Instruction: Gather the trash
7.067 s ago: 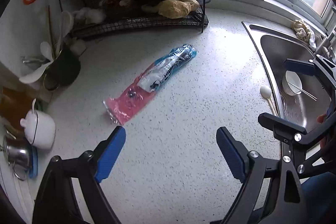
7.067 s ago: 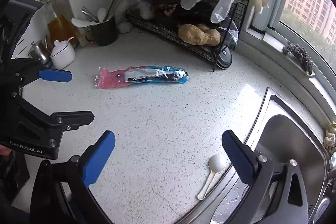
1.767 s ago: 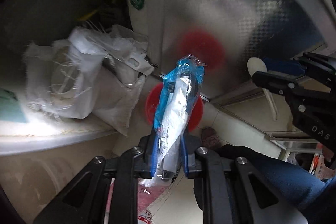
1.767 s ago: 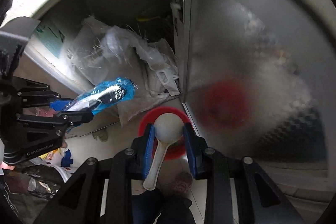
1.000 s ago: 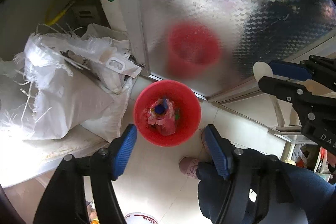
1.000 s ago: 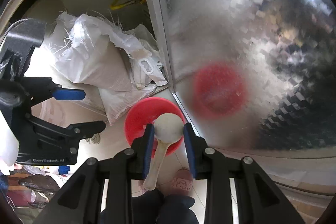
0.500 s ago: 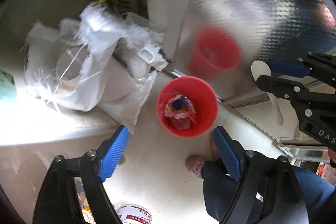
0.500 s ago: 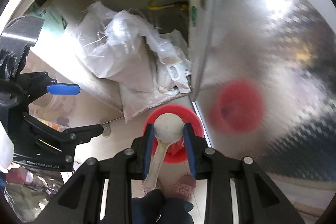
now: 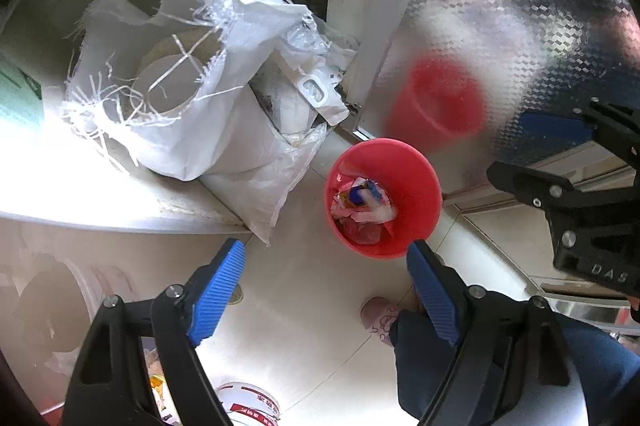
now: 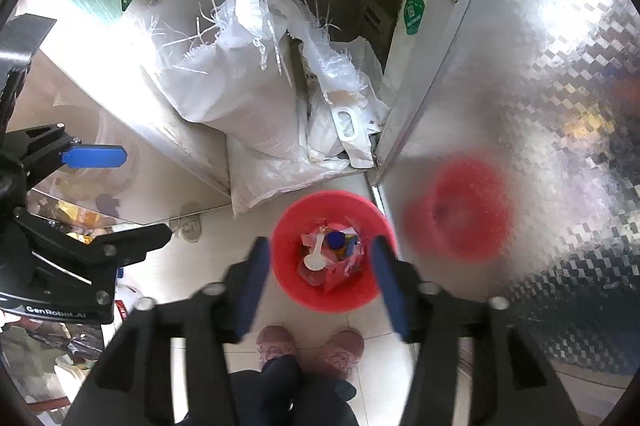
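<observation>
red plastic bin (image 10: 288, 266) stands on the pale floor tiles beside an open cabinet door (image 10: 520, 66) clad in patterned metal, holding wrappers and a white spoon (image 10: 314, 258) that lies on top of the trash. right gripper (image 10: 318, 280) points down over the bin, its blue-padded jaws opening with nothing between them. left gripper (image 9: 328, 294) hangs to the left with jaws wide and empty, the bin just beyond its right finger. white woven sacks (image 10: 240, 86) fill the cabinet on the far left. slippers (image 10: 276, 344) show below.
</observation>
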{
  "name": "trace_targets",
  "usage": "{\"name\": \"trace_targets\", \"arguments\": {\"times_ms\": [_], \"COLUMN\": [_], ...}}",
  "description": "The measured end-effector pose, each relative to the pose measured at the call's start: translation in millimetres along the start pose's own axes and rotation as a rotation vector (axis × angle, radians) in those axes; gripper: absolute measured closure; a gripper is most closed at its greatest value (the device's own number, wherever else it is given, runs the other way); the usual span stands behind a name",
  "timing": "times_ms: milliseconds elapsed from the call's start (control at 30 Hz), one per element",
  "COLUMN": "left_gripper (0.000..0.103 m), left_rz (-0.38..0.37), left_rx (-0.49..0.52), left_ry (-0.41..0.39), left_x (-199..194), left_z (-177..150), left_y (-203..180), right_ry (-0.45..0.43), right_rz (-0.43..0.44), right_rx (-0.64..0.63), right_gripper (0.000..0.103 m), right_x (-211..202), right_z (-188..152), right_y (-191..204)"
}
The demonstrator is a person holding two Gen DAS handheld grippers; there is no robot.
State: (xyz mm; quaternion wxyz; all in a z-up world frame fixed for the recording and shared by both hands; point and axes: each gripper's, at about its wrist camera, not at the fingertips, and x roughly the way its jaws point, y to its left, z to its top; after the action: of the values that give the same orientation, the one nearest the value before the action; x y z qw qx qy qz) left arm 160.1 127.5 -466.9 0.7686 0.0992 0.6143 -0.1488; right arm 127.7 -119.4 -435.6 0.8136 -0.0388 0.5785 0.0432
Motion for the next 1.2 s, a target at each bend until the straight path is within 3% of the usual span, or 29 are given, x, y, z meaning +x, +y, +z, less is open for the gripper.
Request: {"name": "trace_targets", "arguments": {"times_ms": [133, 267, 367, 433, 567, 800, 1200], "left_gripper": [0.021, 0.021, 0.017, 0.016, 0.016, 0.007, 0.001], "left_rz": [0.001, 0.011, 0.015, 0.021, 0.017, 0.069, 0.104], "left_rx": [-0.005, -0.012, -0.02, -0.022, -0.033, -0.019, -0.011], "left_ry": [-0.009, -0.025, -0.051, -0.072, -0.119, -0.226, -0.393], "left_x": [-19.6, -52.8, -88.4, -114.1, -170.3, -260.2, -353.8], "left_z": [-4.3, -6.3, -7.0, -7.2, -3.3, 9.2, -7.8], "left_y": [-1.8, -6.8, -15.1, -20.5, -31.8, -56.9, -111.5], "right_ry": [-0.006, -0.027, -0.05, -0.066, -0.117, -0.231, -0.376], "right_rz": [-0.021, -0.024, -0.023, -0.031, -0.05, -0.118, -0.199], "right_rx": [0.005, 0.02, 0.032, 0.043, 0.066, 0.114, 0.122], "right_gripper": [0.047, 0.036, 0.035, 0.034, 0.018, 0.009, 0.006], "right_x": [-14.8, -43.1, -72.8, -96.8, -154.2, -253.1, -359.3], "right_z": [-2.9, -4.8, -5.4, -5.0, -4.5, -3.8, -40.7], "right_y": [4.1, 7.0, 7.3, 7.3, 6.9, -6.7, -26.9]}}
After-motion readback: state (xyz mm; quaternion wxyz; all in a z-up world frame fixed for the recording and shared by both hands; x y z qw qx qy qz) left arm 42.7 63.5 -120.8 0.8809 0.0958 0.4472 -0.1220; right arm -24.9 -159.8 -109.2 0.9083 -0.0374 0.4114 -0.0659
